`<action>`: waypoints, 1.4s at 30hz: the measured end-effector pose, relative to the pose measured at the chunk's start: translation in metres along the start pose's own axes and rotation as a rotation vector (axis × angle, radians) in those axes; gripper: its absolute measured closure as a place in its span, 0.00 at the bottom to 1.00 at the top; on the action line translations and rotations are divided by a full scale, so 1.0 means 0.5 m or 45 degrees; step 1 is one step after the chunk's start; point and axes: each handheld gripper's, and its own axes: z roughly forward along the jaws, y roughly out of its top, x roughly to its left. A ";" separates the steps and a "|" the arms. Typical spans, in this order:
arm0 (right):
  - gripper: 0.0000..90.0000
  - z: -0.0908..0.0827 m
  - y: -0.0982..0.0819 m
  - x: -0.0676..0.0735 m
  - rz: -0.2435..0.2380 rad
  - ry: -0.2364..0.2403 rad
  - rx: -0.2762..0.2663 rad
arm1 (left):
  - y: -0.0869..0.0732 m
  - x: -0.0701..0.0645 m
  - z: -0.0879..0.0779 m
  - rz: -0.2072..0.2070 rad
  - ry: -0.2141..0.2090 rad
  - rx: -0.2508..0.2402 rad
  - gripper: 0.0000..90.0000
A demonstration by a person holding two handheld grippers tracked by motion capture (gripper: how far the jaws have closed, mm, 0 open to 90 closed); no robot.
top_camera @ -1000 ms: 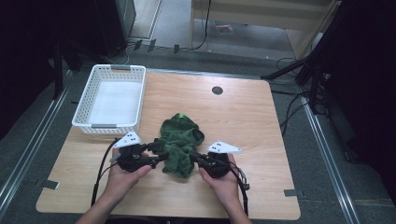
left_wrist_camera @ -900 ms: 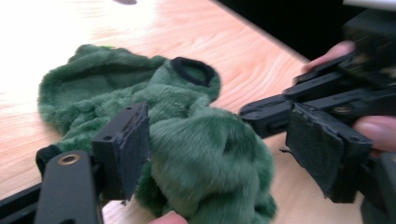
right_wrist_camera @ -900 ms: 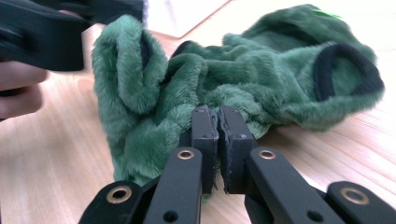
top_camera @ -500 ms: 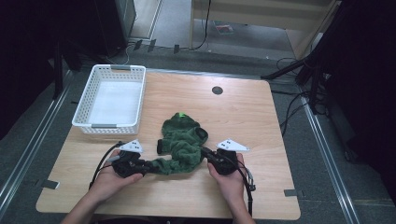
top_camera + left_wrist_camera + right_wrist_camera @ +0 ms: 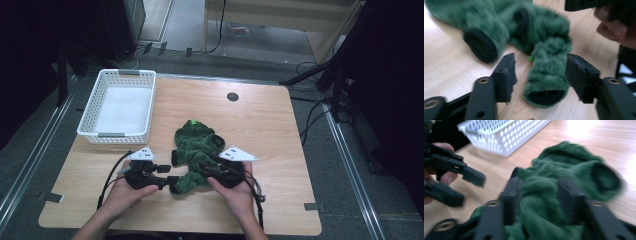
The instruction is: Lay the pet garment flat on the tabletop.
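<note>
Two hand-held grippers at one green garment

Both are working at the near edge of the table (image 5: 280,130), where the fuzzy green garment (image 5: 196,150) is lying flat, well apart from the white basket (image 5: 117,137). The left hand-held gripper (image 5: 540,75) has just been opening; its jaws are standing apart around a sleeve cuff, not pressing it. The right hand-held gripper (image 5: 539,200) has also just been opening, with bunched green cloth lying between its jaws.

The fuzzy garment (image 5: 194,154) is dark green with black cuffs. At its ten o'clock, the perforated basket (image 5: 118,134) is white; the table (image 5: 270,130) is pale wood-grain.
</note>
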 end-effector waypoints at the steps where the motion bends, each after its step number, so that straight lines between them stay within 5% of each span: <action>1: 0.35 0.018 0.001 0.014 -0.021 -0.062 0.035 | -0.005 -0.003 0.010 -0.001 0.002 0.022 0.55; 5: 0.33 0.066 -0.007 0.037 -0.066 -0.082 0.124 | -0.016 -0.008 0.028 0.010 0.012 0.060 0.69; 6: 0.57 0.081 -0.019 0.045 -0.120 -0.171 0.159 | -0.020 -0.006 0.032 0.015 0.033 0.064 0.72; 8: 0.76 0.079 -0.028 0.037 -0.138 -0.173 0.162 | -0.024 -0.003 0.033 0.017 0.062 0.067 0.78; 9: 0.76 0.079 -0.028 0.037 -0.138 -0.173 0.162 | -0.024 -0.003 0.033 0.017 0.062 0.067 0.80; 10: 0.92 0.058 -0.027 0.017 -0.073 -0.127 0.104 | -0.027 -0.002 0.034 0.023 0.077 0.067 0.82; 12: 0.95 0.049 -0.025 0.011 -0.057 -0.124 0.082 | -0.029 0.001 0.036 0.015 0.101 0.065 0.83; 13: 0.95 0.019 -0.021 -0.007 -0.013 -0.112 0.019 | -0.030 0.003 0.036 0.011 0.106 0.068 0.83; 18: 0.92 -0.043 -0.030 -0.040 0.081 -0.111 -0.022 | -0.032 0.007 0.034 0.014 0.135 0.076 0.83; 19: 0.92 -0.083 -0.049 -0.065 0.160 -0.130 -0.008 | -0.033 0.009 0.033 0.030 0.157 0.076 0.84; 24: 0.87 -0.147 -0.107 -0.112 0.347 -0.207 0.070 | -0.031 0.013 0.029 0.035 0.174 0.088 0.83; 27: 0.69 -0.200 -0.139 -0.132 0.394 -0.324 0.057 | -0.025 0.019 0.021 0.001 0.164 0.086 0.73; 30: 0.63 -0.228 -0.120 -0.131 0.352 -0.364 -0.074 | -0.010 0.028 0.000 -0.072 0.094 -0.025 0.63; 33: 0.61 -0.206 -0.088 -0.115 0.271 -0.315 -0.106 | 0.010 0.021 0.001 -0.109 0.072 -0.099 0.59; 36: 0.58 -0.132 -0.066 -0.089 0.169 -0.229 -0.003 | 0.029 -0.008 0.041 -0.047 0.152 -0.079 0.57; 38: 0.58 -0.104 -0.063 -0.079 0.135 -0.222 0.054 | 0.035 -0.015 0.059 -0.040 0.178 -0.063 0.55; 41: 0.55 -0.011 -0.056 -0.058 0.067 -0.226 0.208 | 0.054 -0.044 0.120 -0.019 0.345 0.006 0.48; 42: 0.55 -0.011 -0.056 -0.058 0.067 -0.226 0.208 | 0.054 -0.044 0.120 -0.019 0.345 0.006 0.45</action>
